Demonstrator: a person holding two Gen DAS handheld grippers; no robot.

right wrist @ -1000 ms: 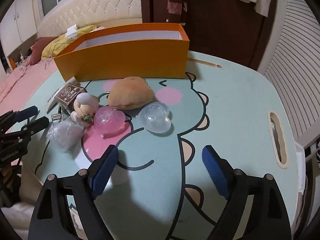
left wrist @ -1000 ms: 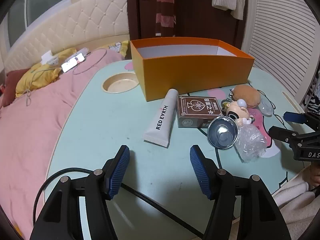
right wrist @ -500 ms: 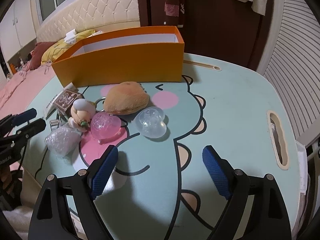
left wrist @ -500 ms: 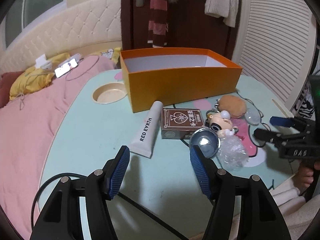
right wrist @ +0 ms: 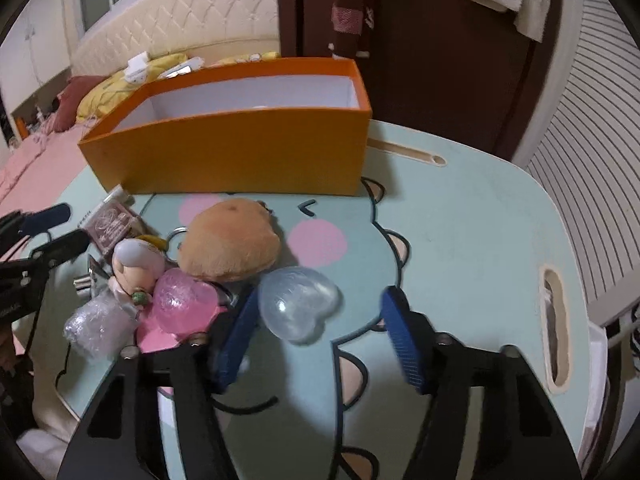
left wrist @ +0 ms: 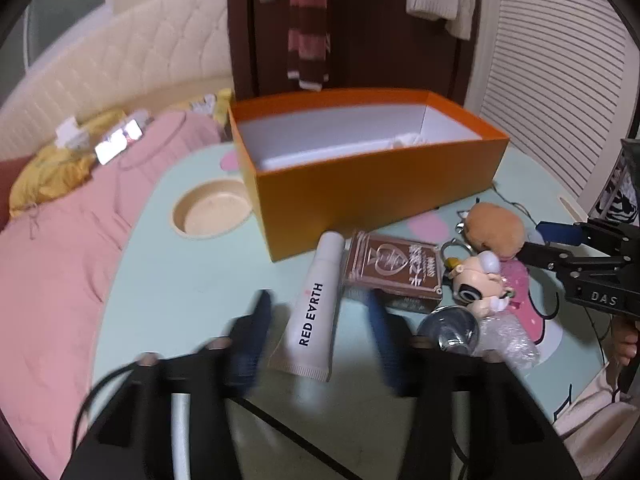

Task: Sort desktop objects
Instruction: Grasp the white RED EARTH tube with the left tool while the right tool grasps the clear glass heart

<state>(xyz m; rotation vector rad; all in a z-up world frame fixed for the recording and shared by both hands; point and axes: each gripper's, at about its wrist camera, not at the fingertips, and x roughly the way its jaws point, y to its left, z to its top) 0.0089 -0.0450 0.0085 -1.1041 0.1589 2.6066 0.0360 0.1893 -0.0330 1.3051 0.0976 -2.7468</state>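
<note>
We see the white tube [left wrist: 316,312] lying flat on the desk [left wrist: 192,280], its cap end toward the orange box [left wrist: 372,184] and its crimped end toward us, which suits a sideways pinch. Our left tool [left wrist: 320,336] straddles it, the jaws closing with the tube between them but not yet pressed. Our right tool [right wrist: 320,332] is closing around the clear heart-shaped capsule [right wrist: 298,304], the pads not visibly touching it. Beside that capsule sit the pink capsule [right wrist: 180,300], the brown plush [right wrist: 230,246], the little figurine [right wrist: 136,264], the crinkled plastic wrap [right wrist: 96,324] and the brown card box [left wrist: 394,270], all crowded just in front of the open box, probably their destination. The desk is pale green with a cartoon face, and a round cup recess [left wrist: 212,214] sits left of the box. It stands next to a bed [left wrist: 52,248] with pink bedding, and a dark door [right wrist: 440,48] hung with clothes lies behind.
</note>
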